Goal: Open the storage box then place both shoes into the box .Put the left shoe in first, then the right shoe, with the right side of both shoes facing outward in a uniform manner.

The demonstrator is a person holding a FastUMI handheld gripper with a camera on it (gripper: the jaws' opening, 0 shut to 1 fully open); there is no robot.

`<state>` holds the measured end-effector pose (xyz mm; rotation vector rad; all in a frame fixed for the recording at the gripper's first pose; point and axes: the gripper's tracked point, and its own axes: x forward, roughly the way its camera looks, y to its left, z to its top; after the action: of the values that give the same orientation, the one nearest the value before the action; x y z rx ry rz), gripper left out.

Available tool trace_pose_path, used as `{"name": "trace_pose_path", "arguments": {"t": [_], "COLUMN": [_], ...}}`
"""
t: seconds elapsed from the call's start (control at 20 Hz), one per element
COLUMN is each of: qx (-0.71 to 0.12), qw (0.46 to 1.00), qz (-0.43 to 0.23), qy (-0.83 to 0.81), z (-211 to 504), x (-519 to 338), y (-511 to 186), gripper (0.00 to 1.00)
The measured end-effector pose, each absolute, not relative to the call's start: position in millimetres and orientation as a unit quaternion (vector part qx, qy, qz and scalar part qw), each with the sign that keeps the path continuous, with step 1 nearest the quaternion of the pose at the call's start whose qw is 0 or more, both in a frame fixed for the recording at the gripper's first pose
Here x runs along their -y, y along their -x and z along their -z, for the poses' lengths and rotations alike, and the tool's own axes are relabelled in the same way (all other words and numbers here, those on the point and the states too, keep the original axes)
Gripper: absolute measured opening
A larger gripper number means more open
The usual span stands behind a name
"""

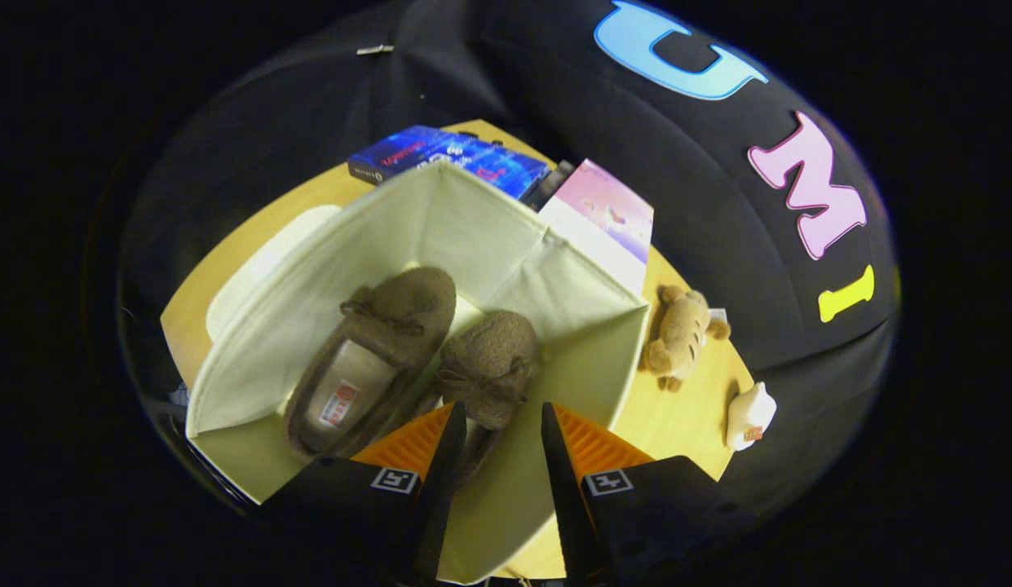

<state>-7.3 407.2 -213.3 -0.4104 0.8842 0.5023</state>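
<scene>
Gripper view, lower centre: your gripper point(500, 420) gapes narrowly, empty, over both shoes point(408, 359) inside the storage box point(506, 244).

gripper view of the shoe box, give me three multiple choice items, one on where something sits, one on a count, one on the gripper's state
1. Where does the plush bear lie?
A. inside the storage box
B. on the yellow table beside the box's wall
C. on top of the blue carton

2. How many brown slippers are in the storage box?
A. none
B. one
C. two

3. How do the gripper's fingers stand?
A. apart, nothing between them
B. pressed on a slipper
C. pressed on the box's rim

Key:
1 B, the bear rests on the yellow table, outside the box.
2 C, the left slipper and the right slipper lie side by side on the box's floor.
3 A, the gripper hovers over the box with an open gap between its fingers, the right slipper just ahead of them.
</scene>
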Motion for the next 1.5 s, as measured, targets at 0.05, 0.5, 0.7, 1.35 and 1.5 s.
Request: {"name": "trace_pose_path", "arguments": {"t": [0.05, 0.5, 0.7, 1.35, 1.5], "qx": [-0.405, -0.21, -0.134, -0.02, -0.032], "qw": [0.861, 0.933, 0.95, 0.983, 0.982], "qz": [-0.245, -0.288, -0.279, -0.179, -0.177], "qy": [0.185, 0.056, 0.03, -0.045, -0.052], "z": [199.1, 65.8, 34.8, 39.1, 56.8], "x": [-402.5, -294.4, -224.8, -15.2, 12.9], "y": [6.7, 2.3, 3.1, 38.0, 38.4], "gripper": [0.59, 0.65, 0.73, 0.97, 0.98]}}
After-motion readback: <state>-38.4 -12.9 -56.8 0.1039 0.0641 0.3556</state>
